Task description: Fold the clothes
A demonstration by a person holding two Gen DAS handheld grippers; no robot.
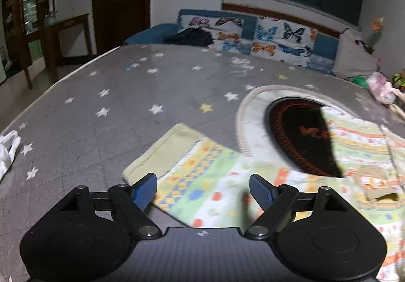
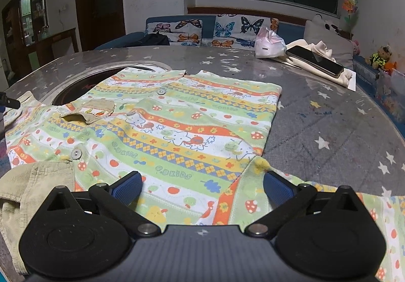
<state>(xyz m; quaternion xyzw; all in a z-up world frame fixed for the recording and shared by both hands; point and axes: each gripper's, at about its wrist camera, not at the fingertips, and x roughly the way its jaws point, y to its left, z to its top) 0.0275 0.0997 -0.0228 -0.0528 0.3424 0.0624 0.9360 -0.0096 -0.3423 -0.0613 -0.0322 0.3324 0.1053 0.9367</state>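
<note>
A child's shirt (image 2: 177,130) with green, yellow and orange patterned stripes lies spread flat, buttons up, on the grey starred table (image 2: 329,125). Its beige collar (image 2: 38,180) and small beige pocket (image 2: 93,112) are toward the left in the right wrist view. My right gripper (image 2: 202,188) hovers open over the shirt near the underarm seam, with fabric below it and nothing pinched. In the left wrist view one sleeve with a pale beige cuff (image 1: 162,153) stretches out to the left. My left gripper (image 1: 202,193) stands open just above that sleeve, its blue pads (image 1: 144,191) clear of the cloth.
A round dark burner (image 1: 298,135) set into the table lies partly under the shirt. A phone (image 2: 314,59) rests on a cream cloth at the back right, beside a pink bag (image 2: 268,44). A white glove (image 1: 7,150) lies at the table's left edge. Behind stands a sofa with butterfly cushions (image 1: 265,36).
</note>
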